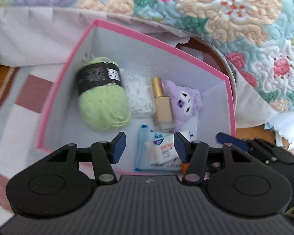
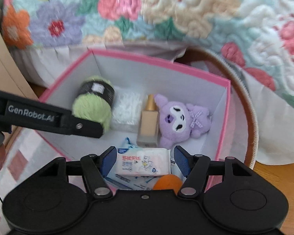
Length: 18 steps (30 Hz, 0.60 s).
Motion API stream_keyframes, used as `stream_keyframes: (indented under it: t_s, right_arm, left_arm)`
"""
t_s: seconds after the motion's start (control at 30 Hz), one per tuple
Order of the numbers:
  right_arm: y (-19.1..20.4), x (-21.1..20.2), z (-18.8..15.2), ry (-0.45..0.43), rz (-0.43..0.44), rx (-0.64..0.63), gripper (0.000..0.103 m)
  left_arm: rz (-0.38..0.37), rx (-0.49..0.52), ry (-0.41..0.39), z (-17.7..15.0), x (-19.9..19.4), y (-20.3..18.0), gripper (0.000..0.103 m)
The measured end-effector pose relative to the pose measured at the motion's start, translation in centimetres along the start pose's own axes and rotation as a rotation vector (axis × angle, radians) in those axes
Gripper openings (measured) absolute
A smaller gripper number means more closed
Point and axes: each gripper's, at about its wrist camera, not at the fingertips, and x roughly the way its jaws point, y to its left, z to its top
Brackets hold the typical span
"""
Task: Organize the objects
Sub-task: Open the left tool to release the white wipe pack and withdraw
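A pink box (image 1: 162, 46) (image 2: 158, 62) with a white inside holds a green yarn ball (image 1: 102, 98) (image 2: 94, 105), white shredded filler (image 1: 138, 95) (image 2: 126, 109), a gold-capped foundation bottle (image 1: 161, 101) (image 2: 149, 121), a purple plush (image 1: 184, 101) (image 2: 180, 119), tissue packs (image 1: 158, 150) (image 2: 143, 162) and an orange object (image 2: 167, 183). My left gripper (image 1: 150, 147) is open above the box's near side, over the tissue packs. My right gripper (image 2: 145, 160) is open, its fingertips either side of the top tissue pack.
The box stands on a pink-checked cloth (image 1: 19, 117). A flowered quilt (image 1: 235, 15) (image 2: 166, 9) hangs behind it. A round brown-rimmed basket (image 2: 247, 105) sits at the box's right. The left gripper's arm (image 2: 39, 117) crosses the right wrist view at left.
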Motion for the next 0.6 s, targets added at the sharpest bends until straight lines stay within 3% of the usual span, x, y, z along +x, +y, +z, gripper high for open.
stream_keyframes:
  t_s: [0.3, 0.6]
  right_arm:
    - [1.3, -7.6, 0.4, -0.095, 0.071, -0.005, 0.072]
    - [2.6, -13.4, 0.9, -0.107, 0.075, 0.032, 0.074]
  left_arm:
    - [0.017, 0.083, -0.018, -0.4, -7.0, -1.2, 0.057]
    - [0.064, 0.205, -0.052, -1.4, -14.1, -2.7, 0.064]
